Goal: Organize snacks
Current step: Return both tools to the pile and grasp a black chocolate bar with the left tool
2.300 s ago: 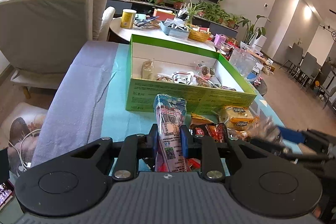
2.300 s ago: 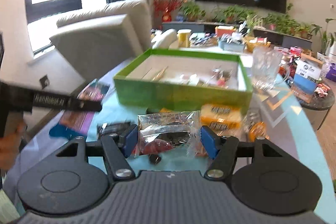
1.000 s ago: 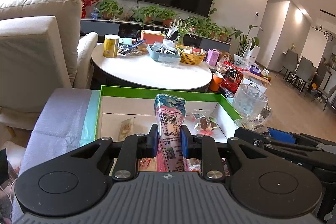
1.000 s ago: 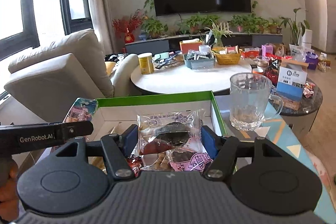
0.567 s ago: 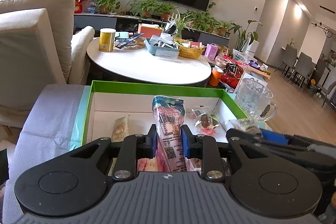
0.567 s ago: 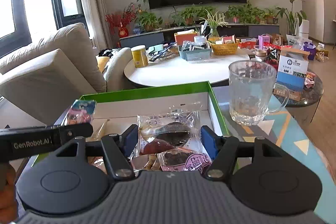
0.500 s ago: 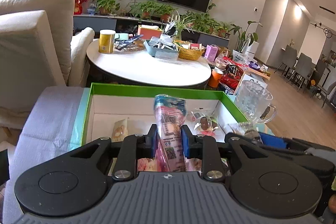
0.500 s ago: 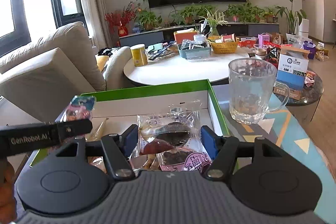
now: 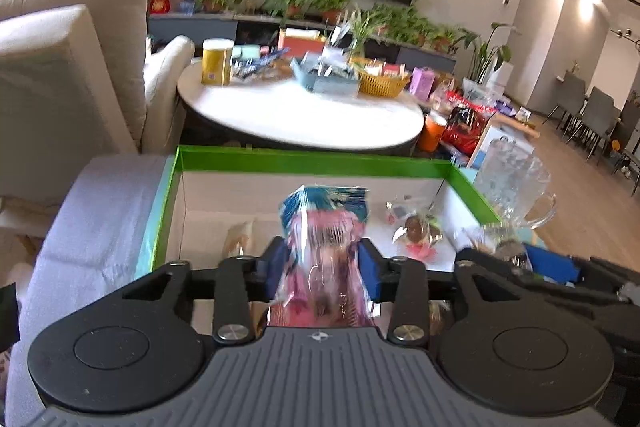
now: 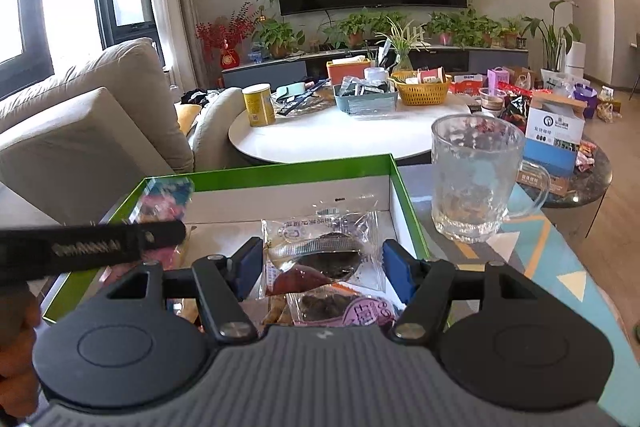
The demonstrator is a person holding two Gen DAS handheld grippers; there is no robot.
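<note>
A green box with a white inside (image 9: 304,159) holds several wrapped snacks; it also shows in the right wrist view (image 10: 280,173). My left gripper (image 9: 322,263) is open over the box; a pink and blue snack packet (image 9: 324,239), blurred, sits loose between its spread pads. My right gripper (image 10: 324,267) is above the box's right half. A clear packet with dark fruit (image 10: 320,255) sits between its wide-set blue pads (image 10: 396,273); whether they press it is unclear. The left gripper's body (image 10: 92,247) crosses the right wrist view.
A glass mug (image 10: 476,179) stands just right of the box on the patterned table. A round white table (image 10: 344,131) with a yellow can, baskets and boxes stands behind. A beige sofa (image 10: 92,123) is at the left. A grey cloth (image 9: 96,223) lies left of the box.
Both grippers carried their packets from the table front to over the box. The left gripper's pads have just spread apart and its packet has turned and blurred. The right gripper holds still.
</note>
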